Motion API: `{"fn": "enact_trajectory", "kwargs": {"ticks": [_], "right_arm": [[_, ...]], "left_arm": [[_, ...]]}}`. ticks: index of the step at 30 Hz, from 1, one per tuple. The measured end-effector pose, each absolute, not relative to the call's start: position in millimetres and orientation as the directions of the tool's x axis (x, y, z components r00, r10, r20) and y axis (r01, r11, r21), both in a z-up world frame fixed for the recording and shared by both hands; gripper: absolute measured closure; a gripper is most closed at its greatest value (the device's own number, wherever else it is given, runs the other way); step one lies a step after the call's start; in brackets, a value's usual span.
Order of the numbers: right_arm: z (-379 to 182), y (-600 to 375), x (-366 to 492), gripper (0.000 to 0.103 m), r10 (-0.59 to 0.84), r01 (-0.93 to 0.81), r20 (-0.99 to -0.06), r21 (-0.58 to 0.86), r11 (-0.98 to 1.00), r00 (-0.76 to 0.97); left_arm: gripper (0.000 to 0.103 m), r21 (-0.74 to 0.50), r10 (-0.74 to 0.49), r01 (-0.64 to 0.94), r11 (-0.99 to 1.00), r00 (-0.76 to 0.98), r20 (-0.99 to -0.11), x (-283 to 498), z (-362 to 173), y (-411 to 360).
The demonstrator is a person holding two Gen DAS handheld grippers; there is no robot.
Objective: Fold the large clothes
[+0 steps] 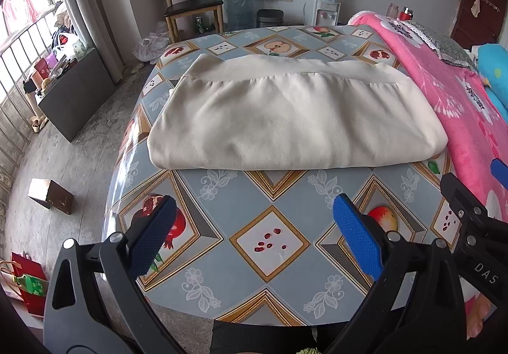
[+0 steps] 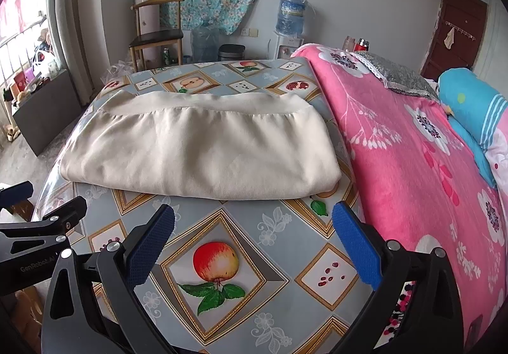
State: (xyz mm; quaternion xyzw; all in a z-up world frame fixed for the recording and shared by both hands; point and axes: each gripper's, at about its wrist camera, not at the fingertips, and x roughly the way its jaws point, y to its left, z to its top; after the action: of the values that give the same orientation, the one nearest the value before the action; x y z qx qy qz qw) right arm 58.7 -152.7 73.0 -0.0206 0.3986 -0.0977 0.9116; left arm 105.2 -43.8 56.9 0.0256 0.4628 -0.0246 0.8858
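Note:
A cream garment [image 1: 292, 119] lies folded into a thick rectangle on the fruit-patterned table [image 1: 270, 243], its ribbed hem along the far side. It also shows in the right wrist view [image 2: 203, 150]. My left gripper [image 1: 254, 211] is open and empty, held over the near part of the table, short of the garment's near fold. My right gripper [image 2: 254, 220] is open and empty, also just short of the near fold, over the table [image 2: 222, 258]. The right gripper's black frame shows at the right edge of the left wrist view [image 1: 470, 220].
A pink flowered blanket [image 2: 412, 163] on a bed borders the table's right side, with a blue pillow [image 2: 470, 106]. Beyond the table stand a wooden chair [image 1: 190, 4], a water dispenser [image 1: 325, 1] and a bin. A small box [image 1: 50, 195] lies on the floor at left.

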Motion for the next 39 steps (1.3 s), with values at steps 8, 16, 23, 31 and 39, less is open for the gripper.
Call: {"fn": "enact_trajectory", "kwargs": {"ticks": [8,16,23,31,39], "right_arm": [[73.2,-151.4,59.1,0.006,-0.197,0.162,-0.722,-0.119,0.980,0.663],[73.6,-152.4,58.7,0.006,-0.198,0.162,-0.722,-0.120,0.979,0.663],[74.3,-153.0,59.0,0.006,-0.201,0.163,-0.722,-0.123,0.979,0.662],[74.2,-151.5,60.8,0.006,-0.201,0.163,-0.724,-0.123,0.979,0.660],[74.6,-151.4,61.0,0.006,-0.201,0.163,-0.725,-0.123,0.979,0.659]], "left_arm": [[0.008,0.022,-0.020,0.068,0.997,0.571,-0.821,105.4,57.4,-43.5],[0.008,0.023,-0.017,0.063,0.998,0.574,-0.819,105.8,55.8,-42.3],[0.008,0.022,-0.017,0.060,0.998,0.574,-0.819,106.2,56.4,-41.7],[0.008,0.023,-0.016,0.060,0.998,0.573,-0.819,106.4,56.7,-41.1],[0.008,0.024,-0.015,0.060,0.998,0.574,-0.818,106.4,56.8,-41.5]]}}
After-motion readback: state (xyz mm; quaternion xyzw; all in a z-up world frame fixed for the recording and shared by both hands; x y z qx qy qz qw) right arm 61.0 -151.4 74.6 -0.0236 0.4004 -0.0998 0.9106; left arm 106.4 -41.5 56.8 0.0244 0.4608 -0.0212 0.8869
